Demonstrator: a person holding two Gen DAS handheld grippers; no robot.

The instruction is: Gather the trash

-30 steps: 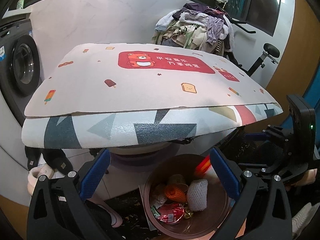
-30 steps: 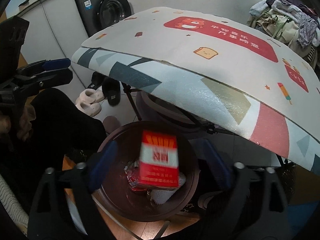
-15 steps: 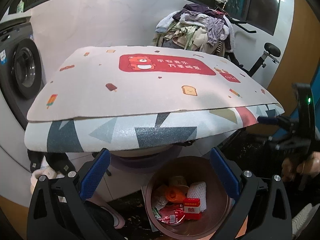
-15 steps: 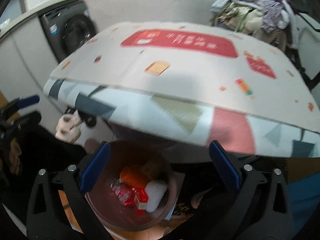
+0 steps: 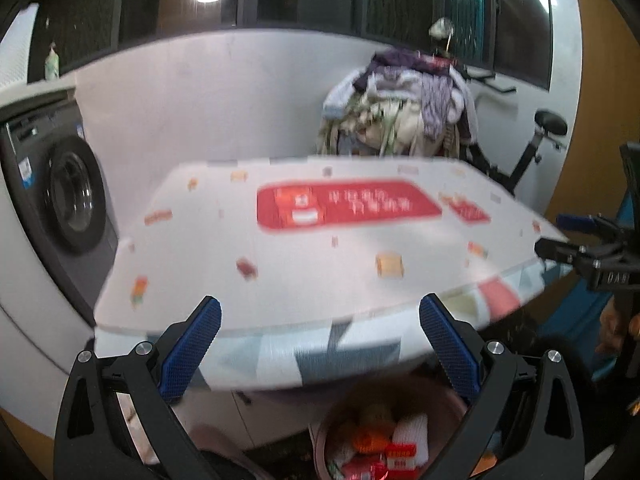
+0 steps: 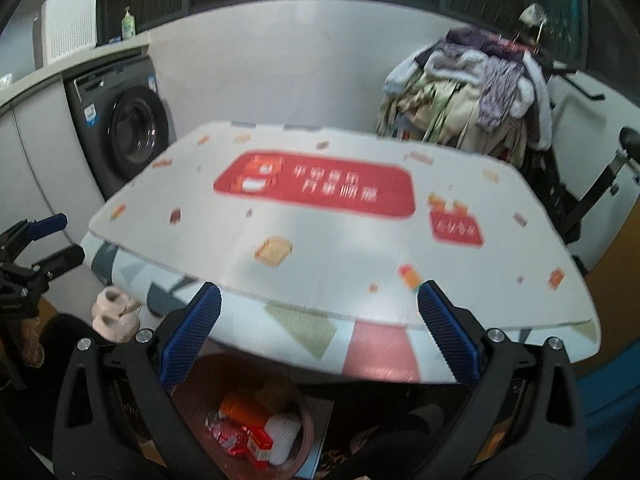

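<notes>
Both hand-held grippers, left (image 5: pixel 320 344) and right (image 6: pixel 319 330), gape wide, empty, above the patterned bench (image 6: pixel 328 240). Trash (image 6: pixel 256 428) lies in the brown bin (image 6: pixel 306 424) below; a washing machine (image 6: pixel 124 128) and heaped clothes (image 6: pixel 472 96) stand behind.

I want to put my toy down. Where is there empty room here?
The whole mat-covered tabletop looks bare, from the red banner to the near edge. The bin under that edge is crowded with trash, and the clothes pile behind is heaped up.
</notes>
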